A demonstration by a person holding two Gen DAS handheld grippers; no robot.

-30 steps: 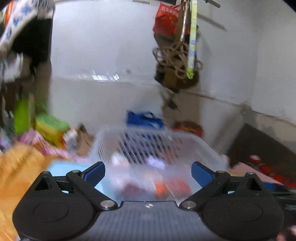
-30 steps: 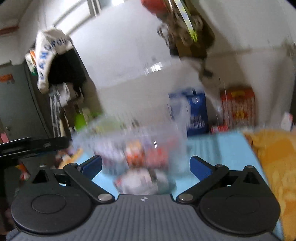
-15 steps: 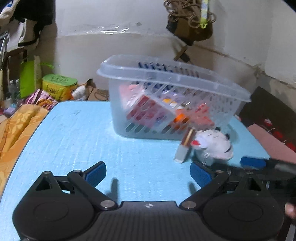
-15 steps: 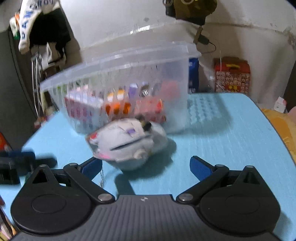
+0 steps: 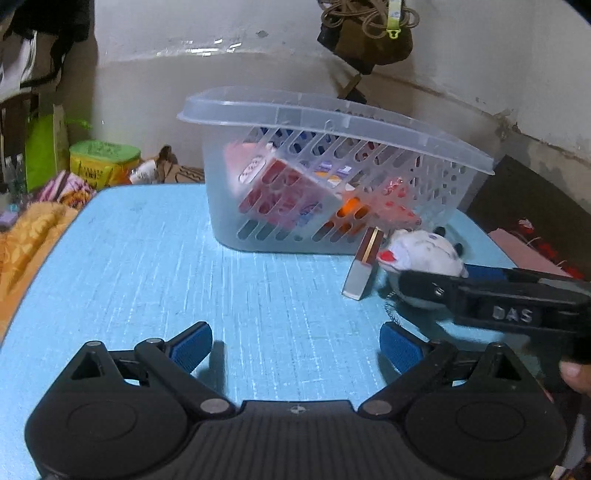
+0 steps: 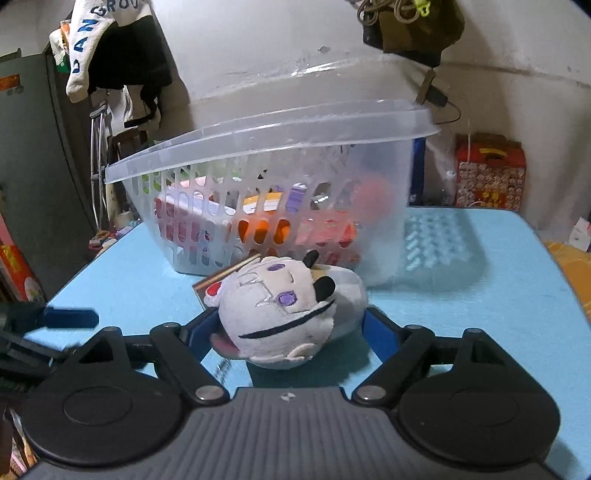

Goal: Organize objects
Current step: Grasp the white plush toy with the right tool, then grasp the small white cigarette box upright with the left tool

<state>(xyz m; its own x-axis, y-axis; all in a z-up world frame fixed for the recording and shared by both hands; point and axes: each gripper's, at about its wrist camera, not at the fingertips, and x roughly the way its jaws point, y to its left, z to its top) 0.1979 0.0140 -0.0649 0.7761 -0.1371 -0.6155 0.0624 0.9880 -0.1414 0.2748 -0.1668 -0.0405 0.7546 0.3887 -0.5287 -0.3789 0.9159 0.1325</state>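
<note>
A white plush toy [image 6: 280, 314] lies on the blue table [image 6: 480, 295], just in front of a clear slotted basket [image 6: 277, 125] that holds several colourful packets. My right gripper [image 6: 291, 328] is low over the table with the plush between its blue pads. Its jaws are closing, the pads stand right at the toy's sides, and the toy does not look squeezed. In the left wrist view the plush [image 5: 424, 251] sits beside the basket [image 5: 332, 118], and a brown and silver stick [image 5: 364, 262] leans on the basket wall. My left gripper [image 5: 295, 343] is open over bare table.
Orange cloth [image 5: 26, 236] and a green tin [image 5: 103, 162] lie past the table's left edge. A red patterned box [image 6: 489, 173] stands behind the table. A bag with cords [image 5: 369, 33] hangs on the wall above the basket. A person's fingertip [image 5: 576, 373] shows at the right.
Both grippers came down toward the table and tilted lower. The right gripper's jaws narrowed from wide open until they flank the plush toy. The left jaws stayed open.
</note>
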